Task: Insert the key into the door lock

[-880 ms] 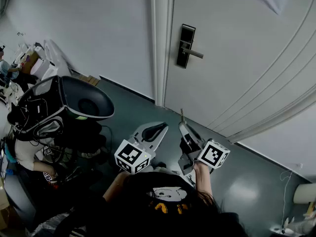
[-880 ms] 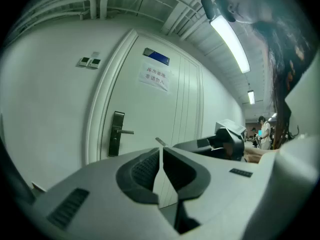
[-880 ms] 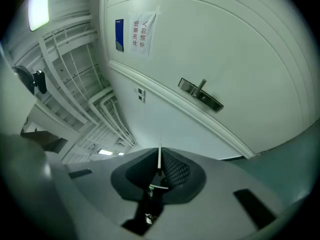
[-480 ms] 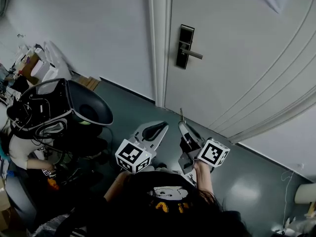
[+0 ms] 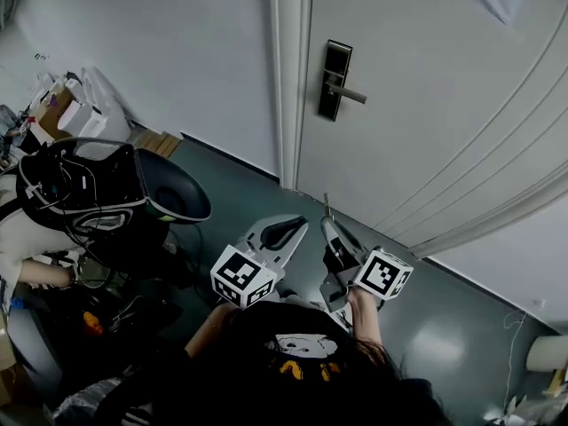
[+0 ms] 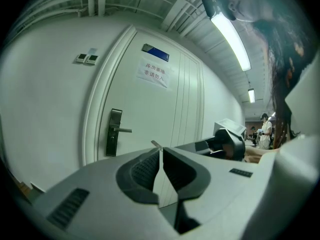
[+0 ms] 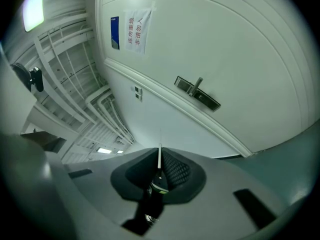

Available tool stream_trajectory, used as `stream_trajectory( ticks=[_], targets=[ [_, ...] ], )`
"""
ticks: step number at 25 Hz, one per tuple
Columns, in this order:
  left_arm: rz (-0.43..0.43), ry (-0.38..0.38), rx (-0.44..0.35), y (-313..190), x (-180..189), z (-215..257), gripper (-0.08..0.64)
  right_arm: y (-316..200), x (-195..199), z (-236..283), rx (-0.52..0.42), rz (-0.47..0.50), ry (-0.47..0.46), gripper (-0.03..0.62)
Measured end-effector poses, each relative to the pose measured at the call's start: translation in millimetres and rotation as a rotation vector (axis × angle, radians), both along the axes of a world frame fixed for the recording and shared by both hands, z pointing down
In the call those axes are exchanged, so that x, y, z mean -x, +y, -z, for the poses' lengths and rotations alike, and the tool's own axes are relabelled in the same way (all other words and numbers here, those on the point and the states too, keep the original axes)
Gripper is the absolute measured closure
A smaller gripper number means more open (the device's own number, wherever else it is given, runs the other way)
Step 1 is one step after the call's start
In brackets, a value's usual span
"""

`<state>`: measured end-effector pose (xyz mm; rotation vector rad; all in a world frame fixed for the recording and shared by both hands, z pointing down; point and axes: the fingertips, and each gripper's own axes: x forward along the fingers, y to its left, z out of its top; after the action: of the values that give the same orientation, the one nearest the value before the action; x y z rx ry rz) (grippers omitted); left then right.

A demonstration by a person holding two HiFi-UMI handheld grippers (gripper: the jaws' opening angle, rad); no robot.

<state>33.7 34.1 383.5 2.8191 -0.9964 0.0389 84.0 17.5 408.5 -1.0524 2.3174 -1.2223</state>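
Observation:
The black lock plate (image 5: 335,80) with its lever handle (image 5: 351,95) sits on the white door (image 5: 426,105), well above both grippers. My right gripper (image 5: 327,223) is shut on a thin metal key (image 5: 326,205) that points up toward the door. In the right gripper view the key blade (image 7: 159,156) stands out between the pads, and the lock plate (image 7: 197,93) is far ahead. My left gripper (image 5: 297,224) hangs beside it to the left, jaws closed and empty. In the left gripper view (image 6: 161,152) the lock plate (image 6: 114,132) is at the left and the right gripper (image 6: 227,141) at the right.
The white door frame (image 5: 286,78) runs left of the lock. At the left, a person wears a black headset rig (image 5: 84,189) beside a dark bowl-shaped object (image 5: 173,195). Cardboard boxes (image 5: 158,140) lie against the wall. A paper sign (image 6: 153,73) hangs on the door.
Both grippers have stayed almost where they were, the left one drifting slightly right. The person with the headset rig at the left has shifted lower and left.

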Motion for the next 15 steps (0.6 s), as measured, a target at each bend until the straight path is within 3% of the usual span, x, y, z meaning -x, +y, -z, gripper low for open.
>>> stream_trajectory(
  ticks=[11, 15],
  targets=[
    [0.014, -0.034, 0.036, -21, -7, -11, 0.534, -25, -15, -21, 0.055, -0.013, -0.05, 0.572],
    [0.019, -0.046, 0.043, -14, -2, -11, 0.534, -12, -10, -22, 0.057, -0.015, -0.058, 0.572]
  ],
)
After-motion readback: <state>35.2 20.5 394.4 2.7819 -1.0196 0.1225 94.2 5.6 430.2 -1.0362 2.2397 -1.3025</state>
